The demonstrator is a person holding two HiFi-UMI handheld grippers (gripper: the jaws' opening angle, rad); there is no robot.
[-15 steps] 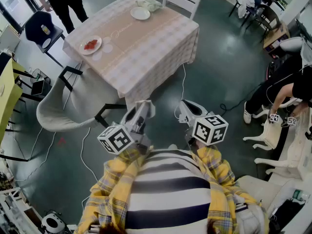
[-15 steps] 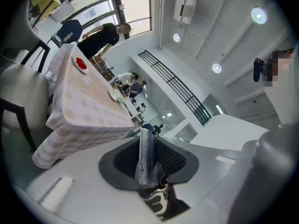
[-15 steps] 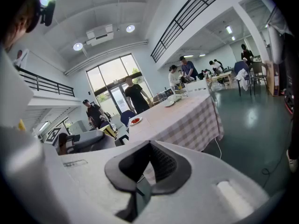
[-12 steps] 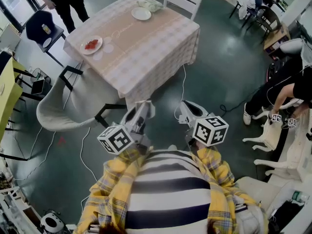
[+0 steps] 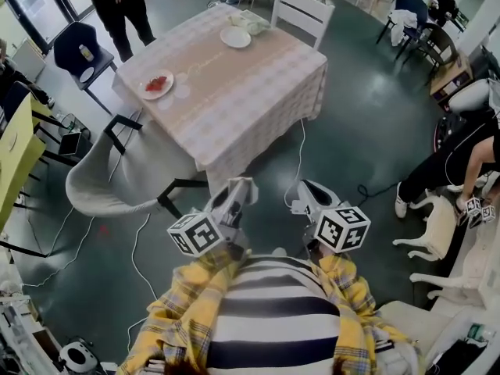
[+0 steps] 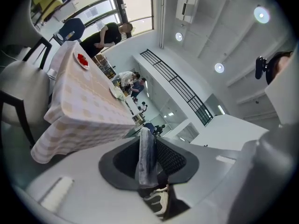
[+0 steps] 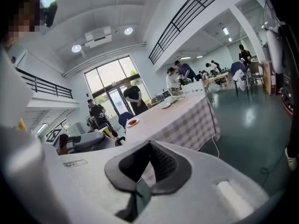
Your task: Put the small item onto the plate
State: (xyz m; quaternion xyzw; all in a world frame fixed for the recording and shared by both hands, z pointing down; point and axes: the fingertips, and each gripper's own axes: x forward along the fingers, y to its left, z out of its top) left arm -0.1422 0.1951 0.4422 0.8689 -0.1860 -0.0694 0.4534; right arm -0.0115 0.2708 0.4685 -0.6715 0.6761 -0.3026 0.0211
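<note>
A white plate with something red on it sits near the left edge of the checked table; it also shows as a plate in the left gripper view and a plate in the right gripper view. I stand well back from the table with both grippers at my chest. My left gripper points at the table. A small grey strip-like item stands upright between its jaws, gripped. My right gripper is held beside it, and its jaws stand slightly apart with nothing between them.
A second white plate and a crumpled cloth lie at the table's far end. A grey shell chair stands at the near left corner, a white chair at the far side. A cable trails on the floor. People stand around.
The head view has shifted a little: the table and chairs sit slightly lower and further right in the picture. Both grippers stay at my chest, unchanged.
</note>
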